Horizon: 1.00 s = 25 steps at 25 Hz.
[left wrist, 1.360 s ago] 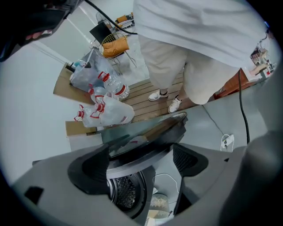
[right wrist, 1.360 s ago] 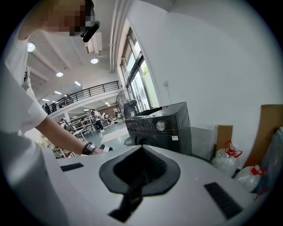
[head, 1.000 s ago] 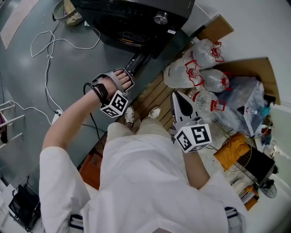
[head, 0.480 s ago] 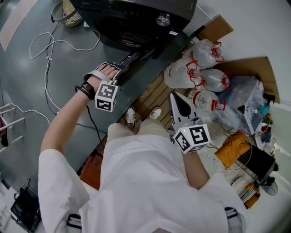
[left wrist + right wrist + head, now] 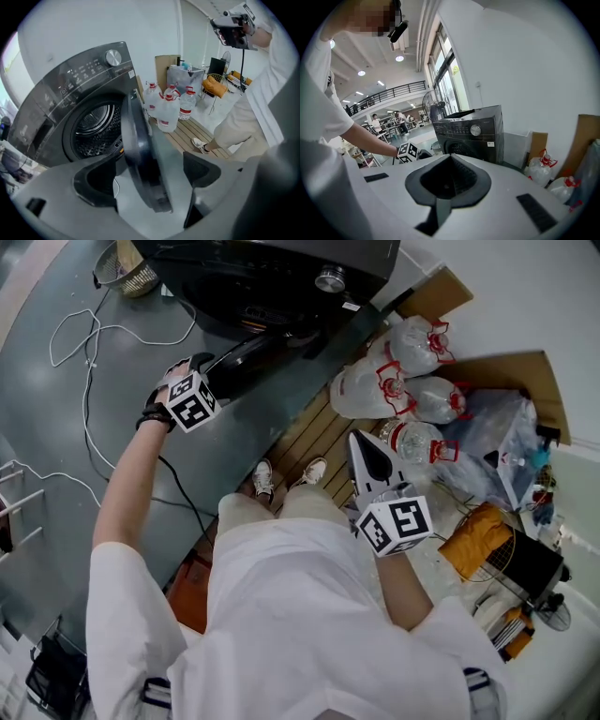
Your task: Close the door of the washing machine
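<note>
The dark washing machine (image 5: pixel 281 277) stands at the top of the head view, its round door (image 5: pixel 246 367) ajar and angled out to the left. My left gripper (image 5: pixel 202 371) is at the door's free edge. In the left gripper view the door's rim (image 5: pixel 140 154) runs between the jaws of the left gripper (image 5: pixel 147 176), which stand open around it, and the steel drum (image 5: pixel 96 124) shows behind. My right gripper (image 5: pixel 361 439) is shut and empty, held near my body over the wooden slats. In the right gripper view the right gripper (image 5: pixel 449 161) points at the machine (image 5: pixel 473 133).
Large water jugs (image 5: pixel 394 371) with red handles lie right of the machine by cardboard sheets (image 5: pixel 511 376). A wooden slat platform (image 5: pixel 314 442) lies under my feet. White cables (image 5: pixel 94 334) trail over the grey floor, with a basket (image 5: pixel 127 263) at top left. Clutter (image 5: pixel 497 549) fills the right side.
My left gripper has moved up and to the left with the door's edge, and the door has swung nearer the machine's front. The right gripper has stayed put.
</note>
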### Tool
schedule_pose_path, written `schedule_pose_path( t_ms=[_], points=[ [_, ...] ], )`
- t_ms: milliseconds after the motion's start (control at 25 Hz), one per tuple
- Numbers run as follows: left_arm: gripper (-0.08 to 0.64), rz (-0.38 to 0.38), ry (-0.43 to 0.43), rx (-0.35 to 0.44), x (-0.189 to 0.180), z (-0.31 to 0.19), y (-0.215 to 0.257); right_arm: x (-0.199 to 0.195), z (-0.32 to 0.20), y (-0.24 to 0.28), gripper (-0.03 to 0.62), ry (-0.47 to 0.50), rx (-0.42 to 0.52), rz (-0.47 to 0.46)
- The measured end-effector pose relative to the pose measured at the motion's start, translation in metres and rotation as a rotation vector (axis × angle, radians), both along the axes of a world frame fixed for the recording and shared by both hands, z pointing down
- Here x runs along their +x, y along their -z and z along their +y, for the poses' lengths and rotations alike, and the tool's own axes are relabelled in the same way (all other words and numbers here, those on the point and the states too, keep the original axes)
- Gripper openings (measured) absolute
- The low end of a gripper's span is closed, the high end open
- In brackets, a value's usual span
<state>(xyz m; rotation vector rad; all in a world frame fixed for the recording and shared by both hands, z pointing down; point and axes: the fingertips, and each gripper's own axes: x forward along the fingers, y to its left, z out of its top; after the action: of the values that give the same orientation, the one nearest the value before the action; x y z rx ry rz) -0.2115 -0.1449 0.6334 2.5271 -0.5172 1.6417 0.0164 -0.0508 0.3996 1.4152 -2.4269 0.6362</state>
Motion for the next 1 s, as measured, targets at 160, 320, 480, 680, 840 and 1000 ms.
schedule_pose_path(
  t_ms=[160, 320, 480, 680, 840, 1000],
  points=[
    [0.433, 0.08, 0.128, -0.011, -0.002, -0.013, -0.014, 0.003, 0.0, -0.003, -0.003, -0.007, -0.009, 0.015],
    [0.433, 0.088, 0.183, 0.001, -0.007, -0.033, -0.02, 0.007, 0.002, -0.008, -0.003, -0.022, -0.03, 0.036],
    [0.431, 0.061, 0.19, 0.004, -0.012, -0.044, -0.031, 0.008, 0.004, -0.01, -0.003, -0.033, -0.037, 0.046],
    [0.341, 0.07, 0.27, 0.04, -0.019, -0.059, -0.037, 0.009, 0.007, -0.015, -0.003, -0.043, -0.049, 0.06],
    [0.308, 0.107, 0.291, 0.04, -0.021, -0.07, -0.037, 0.011, 0.005, -0.02, -0.003, -0.052, -0.06, 0.067],
    [0.307, 0.133, 0.307, 0.045, -0.028, -0.073, -0.032, 0.007, 0.007, -0.021, -0.003, -0.058, -0.064, 0.063]
  ],
)
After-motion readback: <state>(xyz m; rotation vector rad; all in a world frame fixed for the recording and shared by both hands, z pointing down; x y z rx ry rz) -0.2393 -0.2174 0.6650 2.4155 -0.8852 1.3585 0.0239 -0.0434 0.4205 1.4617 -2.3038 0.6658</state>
